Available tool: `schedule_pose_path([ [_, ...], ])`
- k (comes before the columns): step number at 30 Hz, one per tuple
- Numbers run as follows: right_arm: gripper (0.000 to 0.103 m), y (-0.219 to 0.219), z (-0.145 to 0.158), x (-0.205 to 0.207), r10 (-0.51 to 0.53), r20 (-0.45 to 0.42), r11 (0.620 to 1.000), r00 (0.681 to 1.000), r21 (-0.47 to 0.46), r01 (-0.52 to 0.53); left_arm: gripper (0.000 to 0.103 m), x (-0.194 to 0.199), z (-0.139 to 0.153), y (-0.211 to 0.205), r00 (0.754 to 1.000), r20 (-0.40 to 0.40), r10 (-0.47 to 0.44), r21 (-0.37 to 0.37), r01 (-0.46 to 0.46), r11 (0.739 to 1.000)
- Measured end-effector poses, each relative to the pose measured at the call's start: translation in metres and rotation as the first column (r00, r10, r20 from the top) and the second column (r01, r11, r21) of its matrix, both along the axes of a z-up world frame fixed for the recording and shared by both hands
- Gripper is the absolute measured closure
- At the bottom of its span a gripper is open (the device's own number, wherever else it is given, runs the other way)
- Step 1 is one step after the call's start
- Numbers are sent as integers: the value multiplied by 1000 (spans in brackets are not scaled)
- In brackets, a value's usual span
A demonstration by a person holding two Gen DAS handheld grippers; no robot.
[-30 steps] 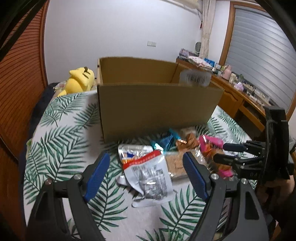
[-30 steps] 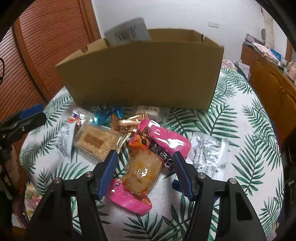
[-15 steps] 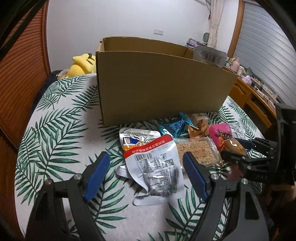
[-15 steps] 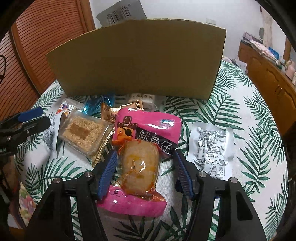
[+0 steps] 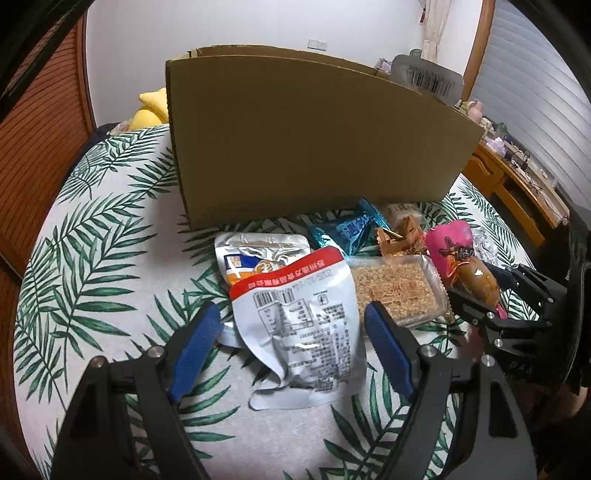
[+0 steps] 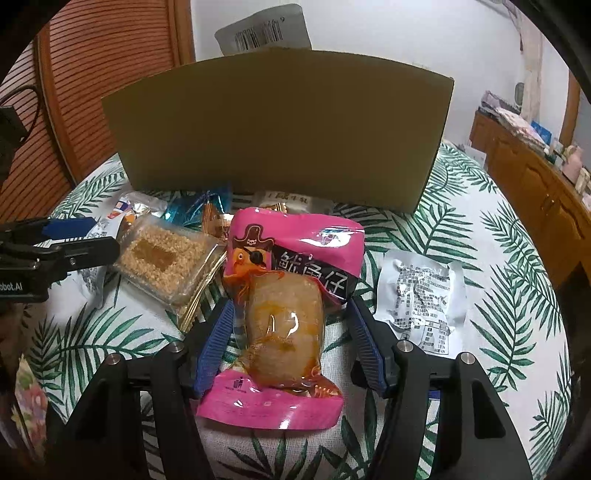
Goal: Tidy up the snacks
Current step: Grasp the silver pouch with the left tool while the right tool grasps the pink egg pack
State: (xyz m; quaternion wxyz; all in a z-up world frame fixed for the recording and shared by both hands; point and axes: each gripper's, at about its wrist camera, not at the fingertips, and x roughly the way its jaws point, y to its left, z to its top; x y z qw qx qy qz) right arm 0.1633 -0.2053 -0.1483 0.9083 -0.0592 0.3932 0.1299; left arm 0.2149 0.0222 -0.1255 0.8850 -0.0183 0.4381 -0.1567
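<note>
A cardboard box (image 5: 314,140) stands on the leaf-print table, also in the right wrist view (image 6: 277,129). Snacks lie in front of it. My left gripper (image 5: 291,332) is open, its fingers either side of a silver pouch with a red top (image 5: 299,317). My right gripper (image 6: 290,332) is open around a pink squid snack pack (image 6: 288,295), fingers close to its sides; the pack also shows in the left wrist view (image 5: 461,262). A clear pack of sesame crisp (image 5: 395,288) lies between the two.
A silver-and-orange pouch (image 5: 255,254), a blue candy wrapper (image 5: 351,229) and brown wrappers (image 5: 399,236) lie by the box. A silver pouch (image 6: 424,295) lies right of the pink pack. A grey pouch (image 6: 266,29) sticks out of the box. A yellow plush (image 5: 147,110) sits behind.
Both grippers have come lower and closer to the snacks. The left fingers now flank the silver pouch. The right fingers have slid along the pink pack, which now fills the gap.
</note>
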Motion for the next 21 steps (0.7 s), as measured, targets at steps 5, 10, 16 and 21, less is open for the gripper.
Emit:
schedule_pose_path([
  [5,38,0,-1,-1,2,24,1000,1000,5,-2,34,-4,2,6,1000,-13,-4,-9,4,1000],
  [10,38,-1,-2,-1,3,33,1000,999,10,-3,34,-17,0,11,1000,-23,-5,0,5,1000],
  [16,38,-1,-1,-1,0,28,1000,1000,10,-1,32,-24,-4,15,999,-35,14,12,-13,1000],
  [21,39,-1,1,3,-4,-11,1000,1000,6,4,40,-28,-4,13,999,-34,8,30,-7,1000],
])
